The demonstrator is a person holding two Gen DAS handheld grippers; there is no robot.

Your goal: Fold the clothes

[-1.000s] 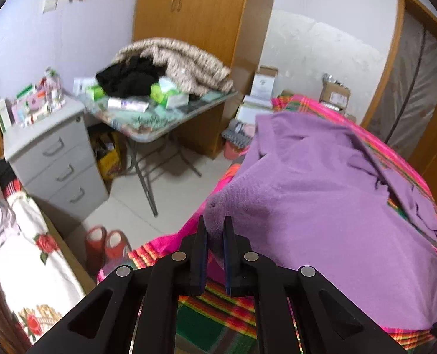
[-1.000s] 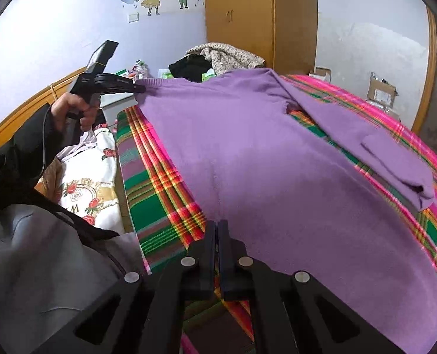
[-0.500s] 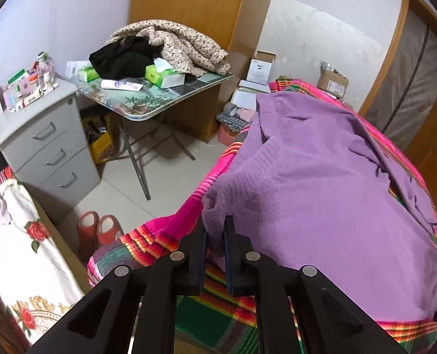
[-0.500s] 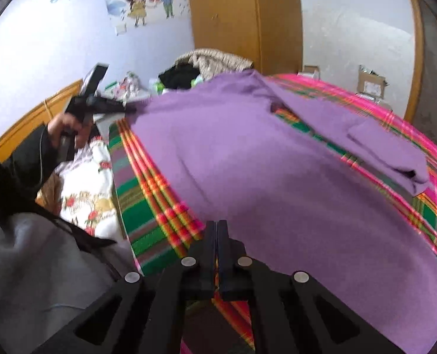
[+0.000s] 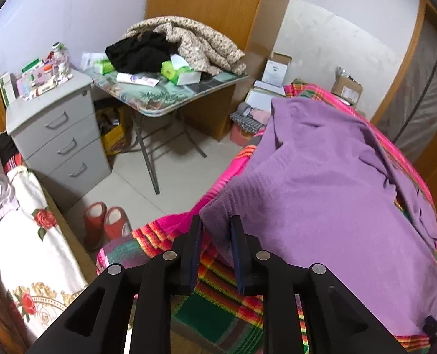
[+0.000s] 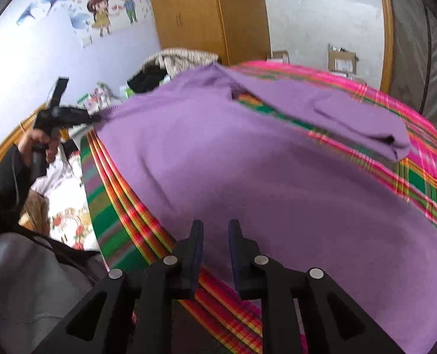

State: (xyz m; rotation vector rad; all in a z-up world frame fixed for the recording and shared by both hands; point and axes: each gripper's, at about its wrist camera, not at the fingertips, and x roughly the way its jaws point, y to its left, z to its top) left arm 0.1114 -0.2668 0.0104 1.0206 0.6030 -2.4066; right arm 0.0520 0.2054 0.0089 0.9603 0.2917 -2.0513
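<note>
— Where's the sweater (image 6: 277, 171)?
— Spread flat on the plaid bed cover (image 6: 115, 206).
— The claws?
— Left claw (image 5: 215, 230) has just parted, a sweater corner loose between. Right claw (image 6: 215, 233) likewise, hem between — neither gripping.

Left tool (image 5: 215, 230) jaws opened off purple sweater (image 5: 321, 194) corner, right tool (image 6: 215, 233) jaws parted too

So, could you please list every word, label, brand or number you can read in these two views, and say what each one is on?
No text can be read in either view.
White tube on the folding table: print too blurred.
Green tissue packs: print too small.
Boxes and packets on the grey drawer unit: labels too small.
White box and cardboard box by the wall: labels illegible.
Cartoon wall stickers: no lettering readable.
</note>
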